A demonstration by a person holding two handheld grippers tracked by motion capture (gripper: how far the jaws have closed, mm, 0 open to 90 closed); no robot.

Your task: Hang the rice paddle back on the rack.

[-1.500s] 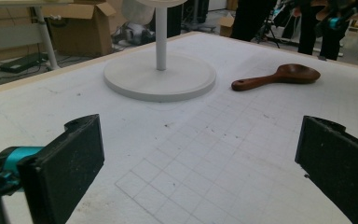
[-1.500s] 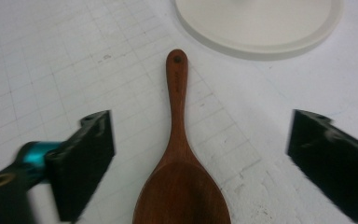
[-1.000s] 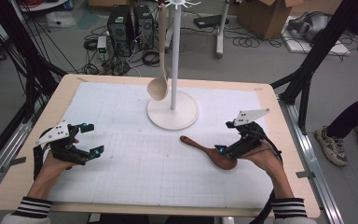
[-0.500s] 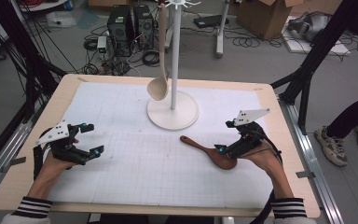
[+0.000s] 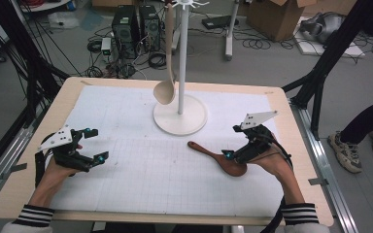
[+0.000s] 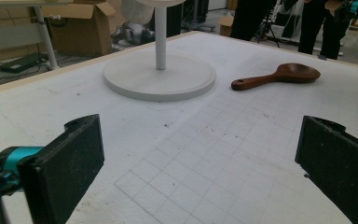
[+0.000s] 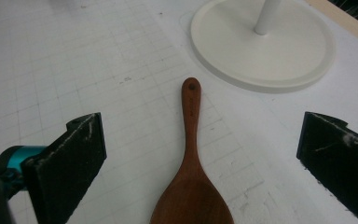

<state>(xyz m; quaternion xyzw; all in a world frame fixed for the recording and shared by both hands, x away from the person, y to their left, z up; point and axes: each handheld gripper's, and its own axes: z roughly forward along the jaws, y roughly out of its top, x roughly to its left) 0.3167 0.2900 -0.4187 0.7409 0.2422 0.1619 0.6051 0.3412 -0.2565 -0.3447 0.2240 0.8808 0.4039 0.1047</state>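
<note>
From the high view, your right gripper sits over the bowl end of the dark wooden spoon, its jaws spread and nothing clamped. The spoon lies flat on the white grid mat, just in front of the white stand's round base and to its right, handle pointing back toward that base. Your left gripper rests well to the left of the stand, on the near-left part of the mat, jaws apart and empty. A pale wooden spoon hangs from the top of the stand, its bowl just left of the pole and above the base.

In the left gripper view, your two black jaws stand wide apart with bare mat between them. The stand's base lies ahead, and the dark spoon rests beside it on its right, close to the base but not touching.

In the right gripper view, your jaws are spread on either side of the dark spoon, neither pad touching it. The spoon's bowl lies between the jaws at the bottom edge, and its handle runs straight ahead toward the stand's base, the holed tip stopping just short of the rim.
</note>
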